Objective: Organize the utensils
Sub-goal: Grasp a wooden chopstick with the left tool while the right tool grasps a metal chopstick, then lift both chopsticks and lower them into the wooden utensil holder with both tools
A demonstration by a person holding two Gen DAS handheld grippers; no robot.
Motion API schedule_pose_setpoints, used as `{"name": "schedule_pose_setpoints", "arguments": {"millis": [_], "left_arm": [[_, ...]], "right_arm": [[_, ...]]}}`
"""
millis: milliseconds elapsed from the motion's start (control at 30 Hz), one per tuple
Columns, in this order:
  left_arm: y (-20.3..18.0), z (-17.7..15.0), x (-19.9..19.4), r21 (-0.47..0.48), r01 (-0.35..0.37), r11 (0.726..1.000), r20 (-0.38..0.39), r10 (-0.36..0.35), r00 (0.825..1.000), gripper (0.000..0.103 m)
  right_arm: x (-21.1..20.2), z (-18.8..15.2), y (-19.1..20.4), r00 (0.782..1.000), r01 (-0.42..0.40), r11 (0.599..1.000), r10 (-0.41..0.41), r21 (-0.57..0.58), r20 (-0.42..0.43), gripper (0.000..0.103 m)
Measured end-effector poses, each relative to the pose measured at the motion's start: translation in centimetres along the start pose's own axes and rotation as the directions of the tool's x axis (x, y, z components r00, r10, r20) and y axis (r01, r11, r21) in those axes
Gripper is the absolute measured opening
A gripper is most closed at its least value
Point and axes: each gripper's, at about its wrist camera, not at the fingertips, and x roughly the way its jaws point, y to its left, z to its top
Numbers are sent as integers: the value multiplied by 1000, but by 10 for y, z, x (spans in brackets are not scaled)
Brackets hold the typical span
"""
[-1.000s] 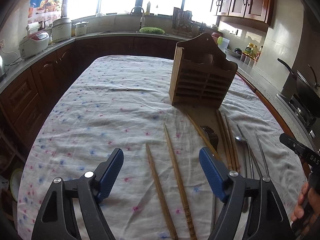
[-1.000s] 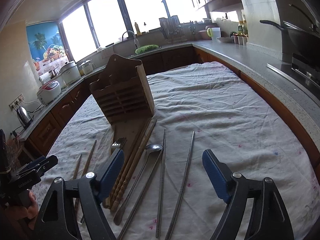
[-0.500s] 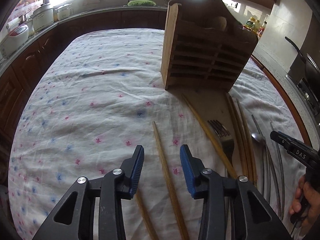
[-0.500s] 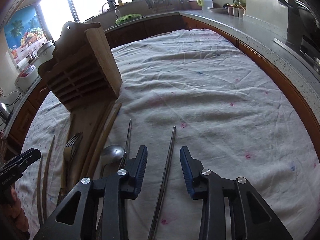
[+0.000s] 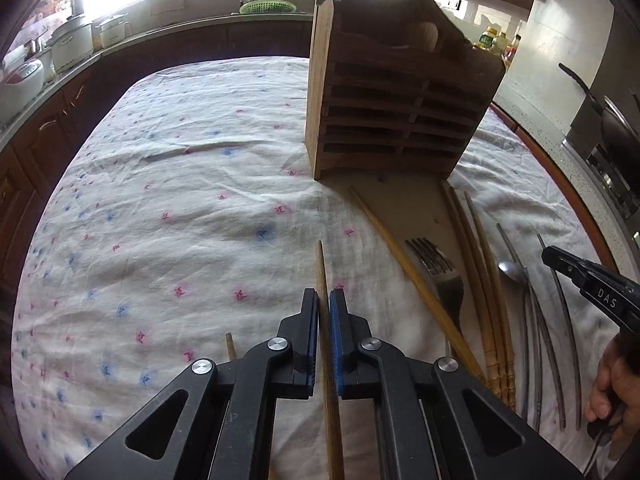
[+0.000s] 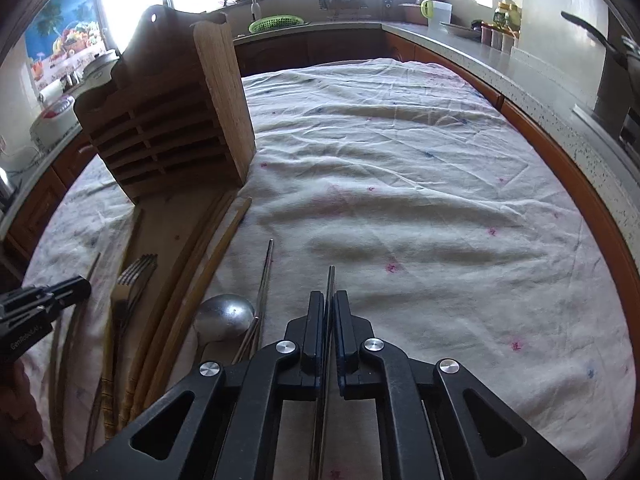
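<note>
A slatted wooden utensil holder point(image 5: 396, 92) stands on the cloth-covered table; it also shows in the right wrist view point(image 6: 172, 120). My left gripper point(image 5: 324, 300) is shut on a wooden chopstick point(image 5: 321, 268) whose tip points ahead. My right gripper point(image 6: 329, 300) is shut on a metal chopstick point(image 6: 330, 278). Between them lie more wooden chopsticks point(image 5: 404, 264), a fork point(image 5: 438, 268), a metal spoon point(image 6: 224, 316) and another metal chopstick point(image 6: 266, 276).
A second wooden chopstick point(image 5: 229, 346) lies just left of my left gripper. A wooden board point(image 5: 404, 208) lies under the holder. Kitchen counters point(image 6: 520, 60) ring the table, with a sink and green basket point(image 5: 268, 7) at the back.
Both grippers dropped lower toward the table and closed. The left one shut on the wooden chopstick, the right one on the metal chopstick.
</note>
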Motion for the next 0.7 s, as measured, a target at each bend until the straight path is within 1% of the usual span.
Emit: {"name": "schedule_pose_setpoints", "arguments": {"millis": [167, 300, 400, 500, 567, 700], "left_arm": [[2, -2, -41, -13, 53, 999, 83, -52, 995, 4], [3, -2, -78, -18, 95, 995, 165, -91, 982, 4], [6, -2, -106, -24, 127, 992, 230, -119, 966, 4], [14, -1, -132, -22, 149, 989, 286, -137, 948, 4], [17, -3, -148, -21, 160, 987, 318, -145, 937, 4], [25, -1, -166, -24, 170, 985, 370, -149, 917, 4]], "right_arm": [[-38, 5, 3, 995, -60, 998, 58, 22, 84, 4], [-76, 15, 10, 982, -91, 996, 88, 8, 166, 4], [-106, 24, 14, 966, -111, 994, 109, -3, 236, 4], [-132, 35, 16, 944, -140, 990, 136, -8, 300, 4], [-145, 43, 17, 930, -150, 989, 146, -13, 338, 4], [-161, 61, 21, 902, -170, 985, 164, -20, 399, 4]]}}
